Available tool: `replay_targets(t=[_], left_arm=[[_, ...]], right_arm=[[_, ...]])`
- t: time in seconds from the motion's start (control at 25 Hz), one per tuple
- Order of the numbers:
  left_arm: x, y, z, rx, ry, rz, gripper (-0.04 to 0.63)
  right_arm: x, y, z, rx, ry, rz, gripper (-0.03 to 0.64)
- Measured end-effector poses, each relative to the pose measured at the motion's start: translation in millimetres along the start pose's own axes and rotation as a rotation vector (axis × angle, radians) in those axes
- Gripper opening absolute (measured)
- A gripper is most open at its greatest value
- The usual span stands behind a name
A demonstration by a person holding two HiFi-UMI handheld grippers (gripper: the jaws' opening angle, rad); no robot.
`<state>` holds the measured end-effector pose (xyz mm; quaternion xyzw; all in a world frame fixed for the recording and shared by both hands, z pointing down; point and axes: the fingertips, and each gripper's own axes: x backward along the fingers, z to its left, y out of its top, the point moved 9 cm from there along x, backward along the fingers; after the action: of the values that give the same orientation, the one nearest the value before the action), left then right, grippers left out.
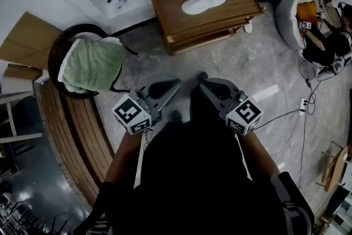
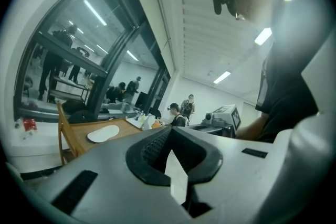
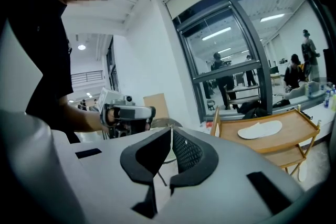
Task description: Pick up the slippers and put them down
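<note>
**Head view, near to far.** At 6 o'clock is the person's dark torso. Both forearms reach forward from it, each holding a gripper close to the body.

- The left gripper point(image 1: 177, 83) lies at 11 o'clock of the torso, and the right gripper point(image 1: 201, 81) at 1 o'clock. Their tips are near each other over the marble floor point(image 1: 258, 69).
- In its own view the left gripper point(image 2: 170, 131) has its jaws pressed together at the tips, with nothing between them.
- The right gripper point(image 3: 171, 131) is likewise closed and empty.
- At 10 o'clock of the grippers stands a round dark chair point(image 1: 55, 49) carrying a green knitted blanket point(image 1: 93, 63). It sits beside a curved wooden bench point(image 1: 77, 135).
- At 12 o'clock, well apart from both grippers, stands a wooden table point(image 1: 231, 11).
- The white slipper point(image 1: 203, 1) lies flat on the middle of the table's top, and only one can be made out. It also appears in the left gripper view point(image 2: 103, 134) and the right gripper view point(image 3: 260, 129).
- At 2 o'clock sits a pale round cushion bed point(image 1: 289, 14).
</note>
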<state>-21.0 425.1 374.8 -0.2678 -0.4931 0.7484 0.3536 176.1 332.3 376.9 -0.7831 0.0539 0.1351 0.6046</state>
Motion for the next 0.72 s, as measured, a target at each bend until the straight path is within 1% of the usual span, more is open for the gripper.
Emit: replay_targets(t=[0.12, 0.32, 0.4, 0.6, 0.72], left_arm=[[-17.5, 8.8, 19.4, 0.000, 0.000, 0.015, 0.011], [-47.0, 30.5, 69.3, 0.009, 0.078, 0.018, 0.011], [-61.8, 42.7, 88.6, 0.009, 0.095, 0.022, 0.011], [-107.8, 71.9, 134.7, 0.004, 0.133, 0.036, 0.011], [-139.4, 85.4, 159.1, 0.011, 0.135, 0.046, 0.011]], right_arm=[[-15.3, 8.4, -33.4, -0.009, 0.014, -0.017, 0.026], [-47.3, 29.4, -98.0, -0.020, 0.065, -0.021, 0.026], [-56.6, 40.6, -124.7, -0.020, 0.082, -0.019, 0.026], [-70.9, 63.5, -195.5, -0.062, 0.103, -0.022, 0.026], [-76.0, 73.7, -235.9, -0.079, 0.116, -0.015, 0.026]])
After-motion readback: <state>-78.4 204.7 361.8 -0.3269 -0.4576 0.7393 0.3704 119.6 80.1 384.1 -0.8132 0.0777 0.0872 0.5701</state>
